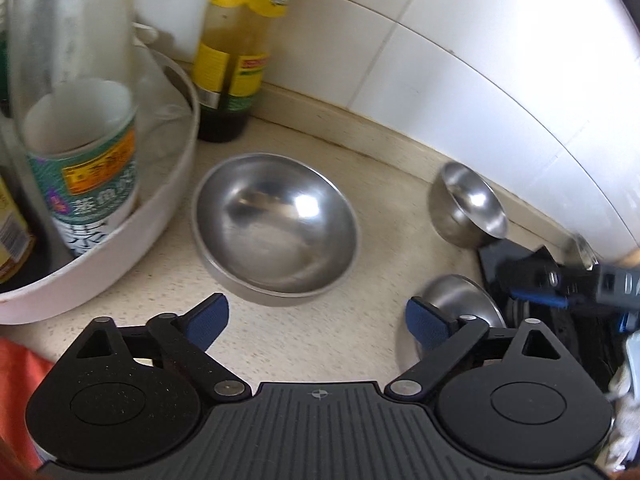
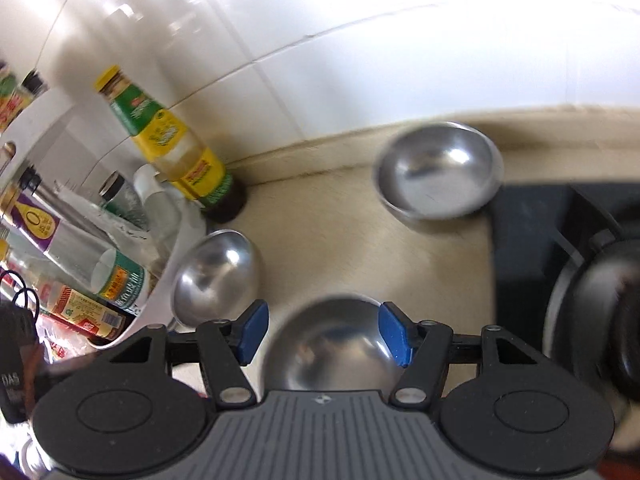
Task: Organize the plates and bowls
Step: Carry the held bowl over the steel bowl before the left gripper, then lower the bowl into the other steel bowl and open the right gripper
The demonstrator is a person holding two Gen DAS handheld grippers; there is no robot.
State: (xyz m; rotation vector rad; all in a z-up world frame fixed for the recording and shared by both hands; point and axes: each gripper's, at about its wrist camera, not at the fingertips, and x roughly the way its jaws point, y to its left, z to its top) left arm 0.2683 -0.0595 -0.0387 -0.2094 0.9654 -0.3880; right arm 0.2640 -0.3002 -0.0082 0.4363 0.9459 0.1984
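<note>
Bowls are sitting apart on the beige counter (image 1: 320, 344): you are seeing a large steel bowl (image 1: 276, 222) beside the white tub (image 1: 160, 216) of bottles, a small steel bowl (image 1: 468, 206) near the tiled wall, and a third bowl (image 2: 332, 348) nearest you. Your left gripper (image 1: 316, 320) is hovering wide open, holding nothing. Your right gripper (image 2: 324, 332) is spreading its blue pads (image 2: 394, 334) either side of that third bowl, without clamping it.
</note>
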